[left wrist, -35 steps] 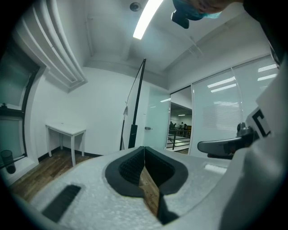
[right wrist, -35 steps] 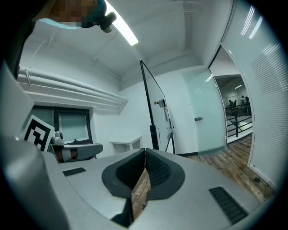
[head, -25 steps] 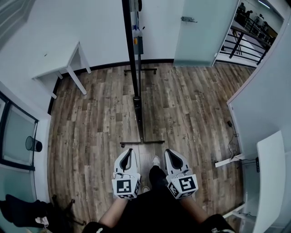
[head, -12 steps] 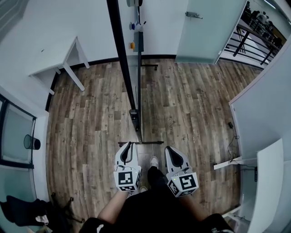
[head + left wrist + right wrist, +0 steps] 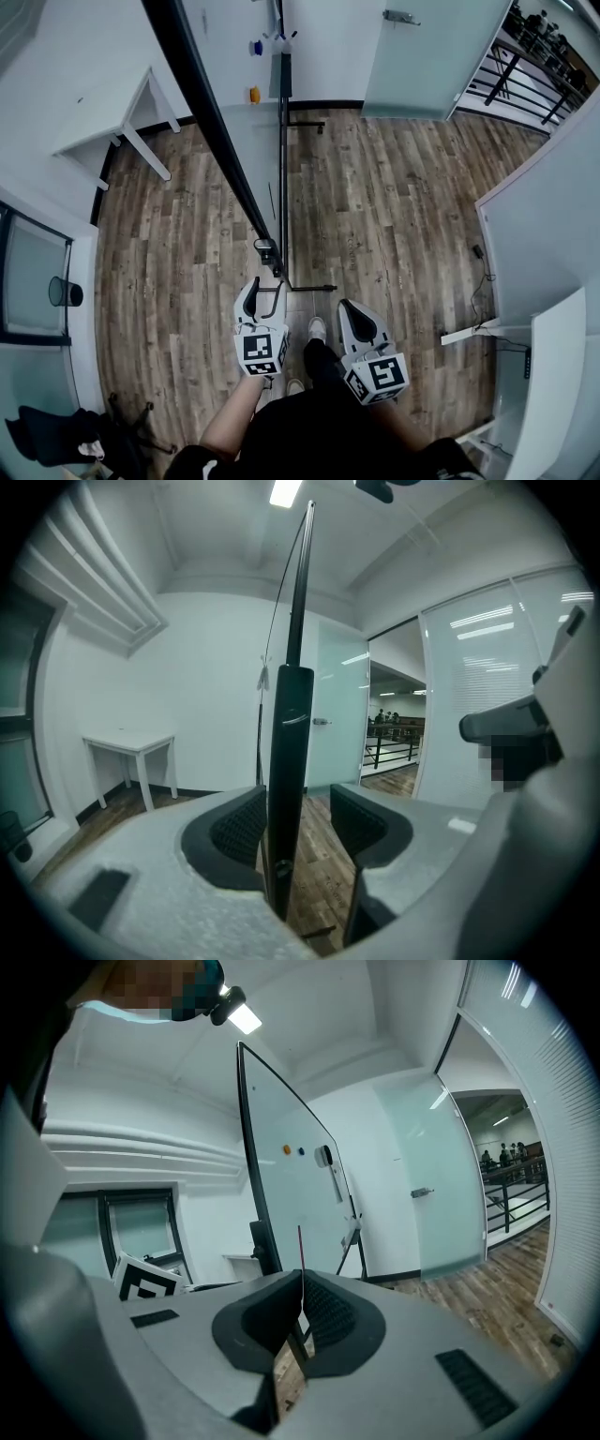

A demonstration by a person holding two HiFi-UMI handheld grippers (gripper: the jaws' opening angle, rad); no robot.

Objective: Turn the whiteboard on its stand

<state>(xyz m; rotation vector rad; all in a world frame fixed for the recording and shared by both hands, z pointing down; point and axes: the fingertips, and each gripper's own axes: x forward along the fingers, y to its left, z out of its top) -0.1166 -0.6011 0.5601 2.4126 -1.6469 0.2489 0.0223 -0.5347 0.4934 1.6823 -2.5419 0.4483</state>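
Wood-plank floor (image 5: 394,206) beneath a slim, glossy, black-framed whiteboard (image 5: 239,131).

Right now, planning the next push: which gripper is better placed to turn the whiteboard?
Probably left: the left gripper has its jaws, just opened, around the whiteboard's near black upright. The right gripper is shut, empty, off to the side.
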